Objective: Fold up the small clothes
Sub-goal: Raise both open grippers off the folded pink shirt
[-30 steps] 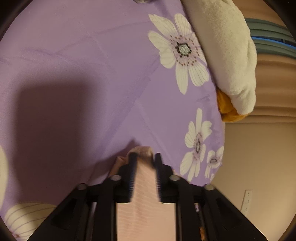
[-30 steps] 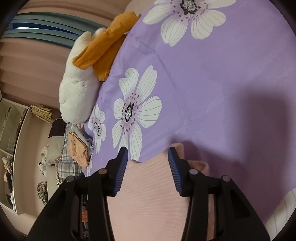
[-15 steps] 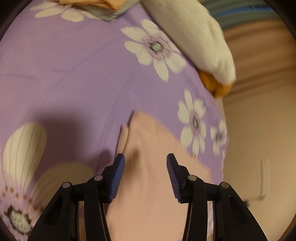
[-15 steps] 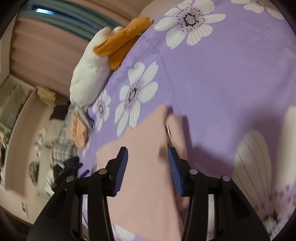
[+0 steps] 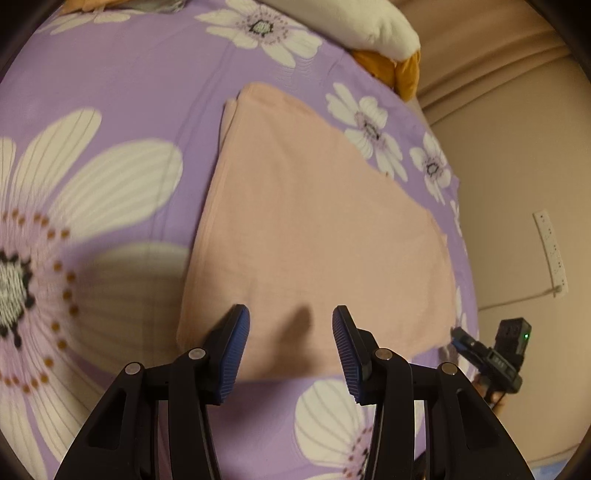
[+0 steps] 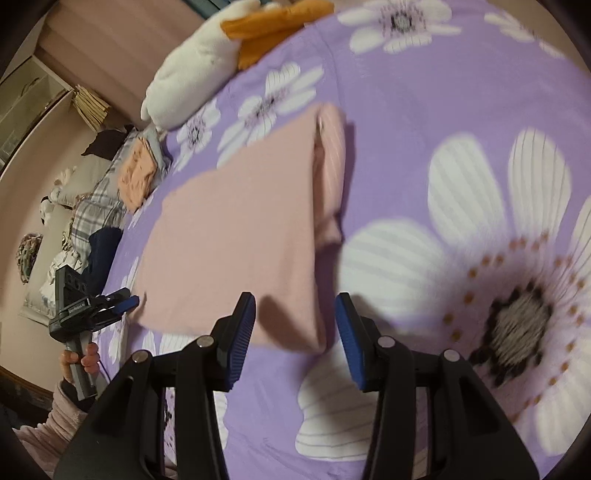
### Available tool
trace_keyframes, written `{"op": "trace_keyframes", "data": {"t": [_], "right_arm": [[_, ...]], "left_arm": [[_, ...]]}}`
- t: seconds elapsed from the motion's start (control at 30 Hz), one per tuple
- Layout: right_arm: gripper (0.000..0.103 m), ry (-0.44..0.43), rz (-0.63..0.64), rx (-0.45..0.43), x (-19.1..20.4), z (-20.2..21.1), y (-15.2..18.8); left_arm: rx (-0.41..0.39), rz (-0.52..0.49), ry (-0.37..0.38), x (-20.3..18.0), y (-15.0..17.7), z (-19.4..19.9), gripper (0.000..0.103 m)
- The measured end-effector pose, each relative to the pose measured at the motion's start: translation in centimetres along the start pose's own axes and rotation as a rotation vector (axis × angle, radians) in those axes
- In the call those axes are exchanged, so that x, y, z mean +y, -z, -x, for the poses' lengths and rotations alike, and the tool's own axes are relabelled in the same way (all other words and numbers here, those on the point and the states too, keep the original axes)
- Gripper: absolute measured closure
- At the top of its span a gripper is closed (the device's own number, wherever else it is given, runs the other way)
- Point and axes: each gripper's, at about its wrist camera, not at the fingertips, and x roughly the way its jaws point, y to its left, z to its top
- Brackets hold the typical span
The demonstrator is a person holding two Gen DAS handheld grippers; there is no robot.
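A pink garment (image 5: 314,229) lies folded flat on the purple flowered bedsheet (image 5: 129,74), with a narrower layer sticking out along one side (image 6: 332,166). My left gripper (image 5: 291,347) hovers open over its near edge, nothing between the fingers. In the right wrist view the garment (image 6: 236,236) fills the middle. My right gripper (image 6: 295,332) hangs over its near corner, its jaws closing; the corner shows in the gap, and the pads do not press it. Each gripper appears in the other's view: the right one (image 5: 491,354), and the left one (image 6: 110,302) in a hand.
A white plush pillow (image 6: 192,70) and an orange cloth (image 6: 273,26) lie at the far end of the bed. A heap of plaid, orange and navy clothes (image 6: 110,199) sits beyond the bed's edge. A power strip (image 5: 550,251) hangs on the beige wall.
Both grippers have let go of the pink garment and drawn back from it. The left jaws have widened. The garment now lies folded on the sheet.
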Motion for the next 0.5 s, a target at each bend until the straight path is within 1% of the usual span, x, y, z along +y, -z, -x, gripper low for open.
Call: {"op": "trace_keyframes", "data": {"t": [0.03,0.1,0.17,0.27,0.3,0.37,0.43,0.5], "right_arm": [[0.067,-0.037,-0.011,0.007,-0.1,-0.3,0.4],[0.09,-0.057,-0.005,0.003,0.1,-0.5,1.1],[0.094,-0.077,-0.001,-0.001,0.1,-0.5,1.5],[0.096,-0.055,0.041,-0.027,0.8,0.8,1.9],[0.099,-0.041,0.057,-0.037,1.1,1.3,2.1],[0.1,0.013,0.087,-0.034,1.3,1.8,1.8],[0.1,0.075,0.094,-0.004,1.0,1.5,1.6],[0.099,0.1,0.066,0.036,0.2,0.7,1.7]], "left_arm": [[0.001,0.003,-0.006,0.1,0.2,0.0,0.058],[-0.002,0.006,-0.006,0.2,0.5,0.1,0.058],[0.0,0.013,-0.011,0.2,0.5,0.2,0.058],[0.005,0.0,-0.027,-0.1,0.5,0.2,0.058],[0.007,-0.005,-0.032,-0.1,0.6,0.2,0.058],[0.009,-0.006,-0.033,0.0,0.6,0.1,0.058],[0.006,0.002,-0.028,0.0,0.6,0.0,0.058],[0.001,0.005,-0.025,-0.1,0.7,0.1,0.058]]}}
